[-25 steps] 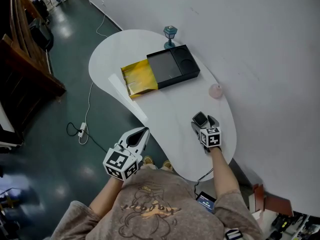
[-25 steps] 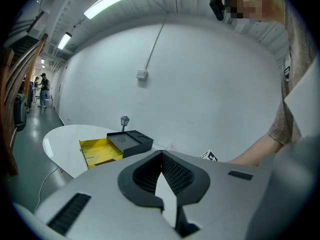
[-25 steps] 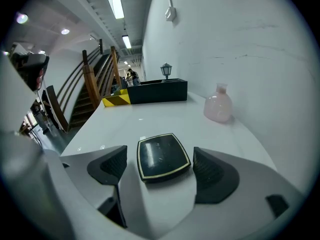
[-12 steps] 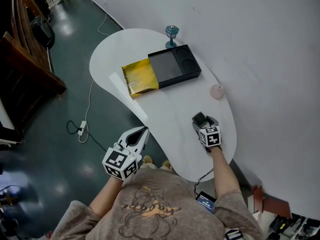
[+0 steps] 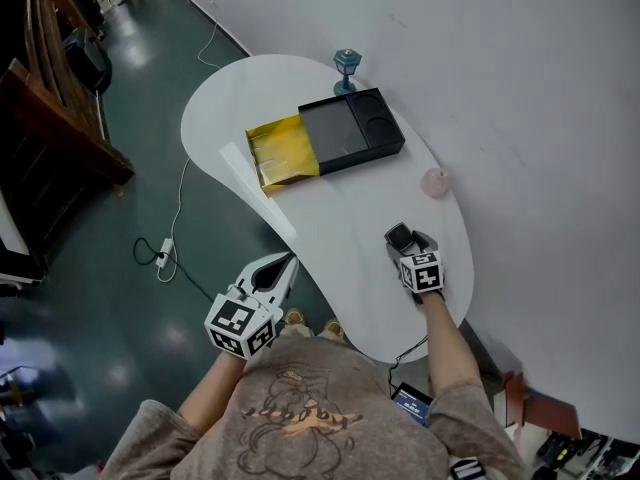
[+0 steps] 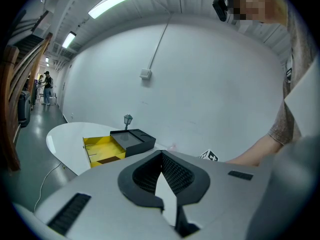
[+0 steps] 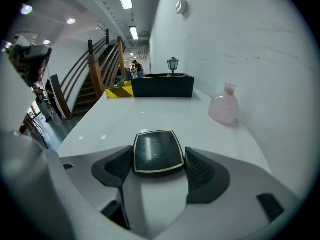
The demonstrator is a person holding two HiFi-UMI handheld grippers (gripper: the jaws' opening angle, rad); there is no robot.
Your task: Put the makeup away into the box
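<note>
The right gripper (image 7: 159, 155), its jaws just closing, seems to pinch the black compact (image 7: 156, 149) on the table (image 7: 120, 121). A pink bottle (image 7: 223, 109) stands just ahead. The left gripper (image 6: 161, 156) hangs closed and empty.

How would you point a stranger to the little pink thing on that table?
Start at the white curved table and follow its edge along the wall, from the black box toward the black compact. Between them stands a small rounded bottle, the only pale pink thing among dark neighbours.
</note>
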